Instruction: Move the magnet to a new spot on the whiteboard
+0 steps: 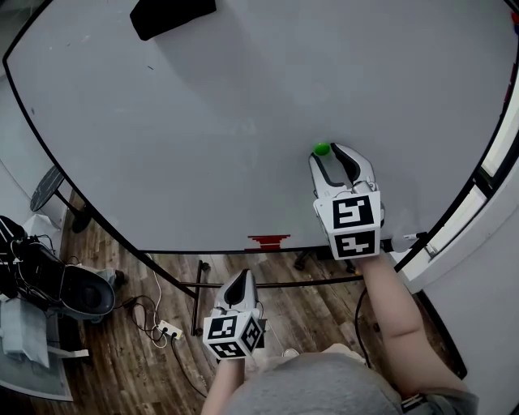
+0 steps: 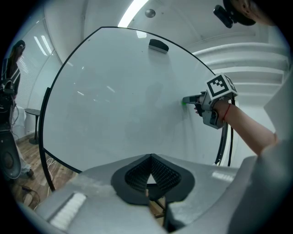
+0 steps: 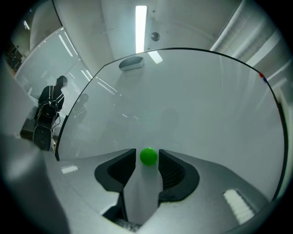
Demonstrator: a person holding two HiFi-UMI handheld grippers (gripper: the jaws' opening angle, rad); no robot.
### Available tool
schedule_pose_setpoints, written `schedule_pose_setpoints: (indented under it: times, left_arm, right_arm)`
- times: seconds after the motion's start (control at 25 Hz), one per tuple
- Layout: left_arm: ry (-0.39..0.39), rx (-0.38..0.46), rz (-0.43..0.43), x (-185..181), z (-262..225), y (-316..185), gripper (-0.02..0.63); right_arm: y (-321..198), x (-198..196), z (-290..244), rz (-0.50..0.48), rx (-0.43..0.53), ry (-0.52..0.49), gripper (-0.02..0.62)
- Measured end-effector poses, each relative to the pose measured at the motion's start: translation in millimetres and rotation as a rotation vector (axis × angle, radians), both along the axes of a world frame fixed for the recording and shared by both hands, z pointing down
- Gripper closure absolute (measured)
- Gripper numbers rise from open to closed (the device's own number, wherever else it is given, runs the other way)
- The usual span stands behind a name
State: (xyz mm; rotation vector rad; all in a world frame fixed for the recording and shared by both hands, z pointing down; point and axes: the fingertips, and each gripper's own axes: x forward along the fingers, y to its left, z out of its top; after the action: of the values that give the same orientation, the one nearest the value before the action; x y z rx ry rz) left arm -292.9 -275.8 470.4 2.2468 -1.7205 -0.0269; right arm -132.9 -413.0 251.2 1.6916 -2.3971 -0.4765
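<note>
A small green magnet (image 1: 322, 149) sticks to the whiteboard (image 1: 203, 121) toward its lower right. My right gripper (image 1: 333, 154) is held up to the board, open, its tips on either side of the magnet. In the right gripper view the magnet (image 3: 148, 156) sits between the two dark pads with a gap on each side, so nothing presses on it. My left gripper (image 1: 241, 280) hangs lower, below the board's bottom edge, shut and empty. The left gripper view shows its jaws (image 2: 150, 176) closed, with the right gripper (image 2: 194, 100) and the magnet (image 2: 184, 101) at the board far right.
A black eraser (image 1: 172, 14) clings to the top of the board. A red mark (image 1: 268, 241) sits at its bottom edge. Below are the board's stand, a power strip (image 1: 169, 330) with cables and a dark chair (image 1: 69, 290) on wood flooring. A person (image 3: 52, 98) stands far left.
</note>
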Motion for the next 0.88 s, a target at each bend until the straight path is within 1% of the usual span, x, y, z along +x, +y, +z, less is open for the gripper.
schedule_pose_setpoints:
  times: [0.24, 0.44, 0.52, 0.88]
  left_arm:
    - [0.000, 0.000, 0.002, 0, -1, -4, 0.601]
    - [-0.004, -0.009, 0.000, -5, 3, -4, 0.601]
    - [-0.004, -0.013, -0.004, -6, 4, -4, 0.601]
    - [-0.010, -0.011, -0.006, -8, 3, -3, 0.601]
  right_arm:
    - [-5, 1, 1, 0.031, -0.004, -0.009, 0.439]
    - [-9, 3, 3, 0.070, 0.014, -0.017, 0.469]
    - [-11, 3, 3, 0.079, 0.018, -0.022, 0.469]
    - [-9, 3, 2, 0.079, 0.030, -0.017, 0.472]
